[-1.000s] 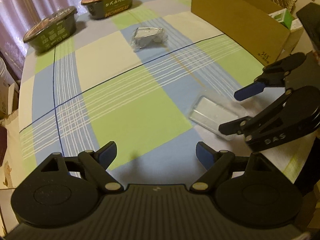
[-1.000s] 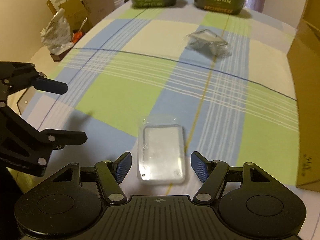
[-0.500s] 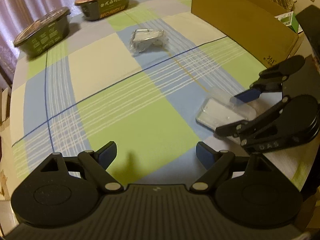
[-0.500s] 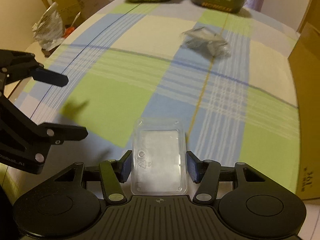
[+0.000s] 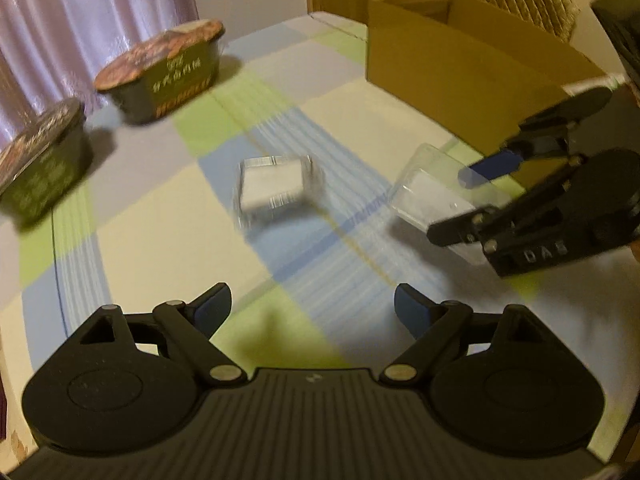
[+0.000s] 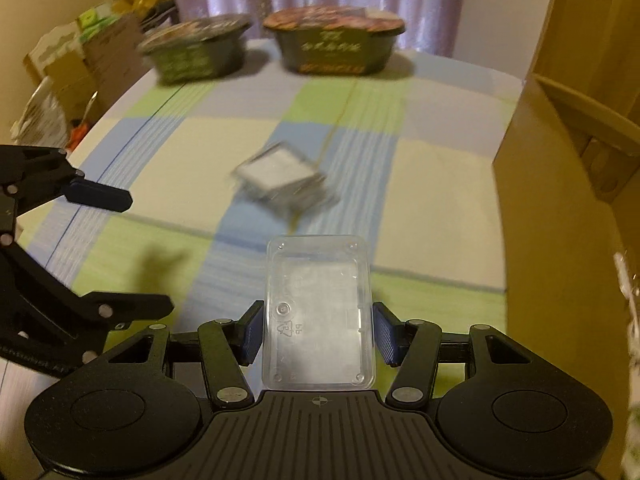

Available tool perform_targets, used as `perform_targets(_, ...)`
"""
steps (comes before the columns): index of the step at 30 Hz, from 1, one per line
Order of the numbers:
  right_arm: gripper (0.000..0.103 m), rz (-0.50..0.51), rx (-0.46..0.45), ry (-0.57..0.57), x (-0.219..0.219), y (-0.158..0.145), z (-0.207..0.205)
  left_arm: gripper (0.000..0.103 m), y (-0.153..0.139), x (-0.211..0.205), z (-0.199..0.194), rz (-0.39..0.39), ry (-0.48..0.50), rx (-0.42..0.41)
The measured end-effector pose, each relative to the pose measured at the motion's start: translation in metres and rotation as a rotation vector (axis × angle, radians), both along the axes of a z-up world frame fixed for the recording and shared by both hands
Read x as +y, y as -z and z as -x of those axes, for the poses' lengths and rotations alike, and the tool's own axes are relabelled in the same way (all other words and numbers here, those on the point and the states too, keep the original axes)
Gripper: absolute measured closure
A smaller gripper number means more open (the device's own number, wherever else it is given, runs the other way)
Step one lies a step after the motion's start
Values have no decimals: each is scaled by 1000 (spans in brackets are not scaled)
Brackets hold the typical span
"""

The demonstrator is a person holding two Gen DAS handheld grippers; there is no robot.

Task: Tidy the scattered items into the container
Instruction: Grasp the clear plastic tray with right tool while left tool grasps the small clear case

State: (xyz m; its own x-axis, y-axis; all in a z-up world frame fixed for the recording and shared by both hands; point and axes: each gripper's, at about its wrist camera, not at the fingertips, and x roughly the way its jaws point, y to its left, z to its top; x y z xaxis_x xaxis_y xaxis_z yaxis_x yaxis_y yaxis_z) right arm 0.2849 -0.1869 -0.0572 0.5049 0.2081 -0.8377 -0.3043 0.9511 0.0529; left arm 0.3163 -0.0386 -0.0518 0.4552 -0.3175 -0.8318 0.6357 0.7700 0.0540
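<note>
- Left wrist view: the left gripper (image 5: 313, 307) hangs above the checked green, blue and cream cloth of the counter (image 5: 160, 216), its blue-padded fingers spread wide with nothing between them.
- A small clear plastic pack with white contents (image 5: 275, 189) lies on the cloth ahead of it, blurred.
- Two dark green instant-noodle bowls with printed lids (image 5: 168, 68) stand at the far left, near a pale purple curtain (image 5: 80, 12).
- An open brown cardboard box (image 5: 460, 64) stands at the far right of the counter.
- The right gripper (image 5: 472, 200) comes in from the right, clamped on a flat clear rectangular plastic case (image 5: 428, 196) held tilted, just in front of the box's near wall.
- Right wrist view: the right gripper (image 6: 318, 334) has its blue pads pressed against both long sides of the clear case (image 6: 318, 312), which is lifted off the cloth.
- The box wall (image 6: 560, 200) fills the right edge; the small pack (image 6: 280, 180) lies ahead on the cloth.
- The left gripper (image 6: 132, 252) shows at the left, fingers apart.
</note>
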Motion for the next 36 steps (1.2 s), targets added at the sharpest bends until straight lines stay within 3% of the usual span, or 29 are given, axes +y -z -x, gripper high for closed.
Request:
perform_targets(8,45,-1,-13,31,-15,2,-39,12,18,-18,-68,95,-88,3)
perform_targets(17,45,7,-8,56,-23,14,-50,14,48,-43,-102,59,-82,7)
perform_targets(19,45,6,-5,60,-25,17,-51,19,55,-44,-107,45,-98,23)
perform_targets(21,45,5,-3,63,-26,18,-51,34,59,-42,-109,57,-118,37)
perform_targets(27,45,-1,-6,58,-26,20,-48,39,53,-36,-79,22,-95,31)
perform_targets(36,45,-21,19,29,-14,20,3,39,46,-23,22,29,-136,119)
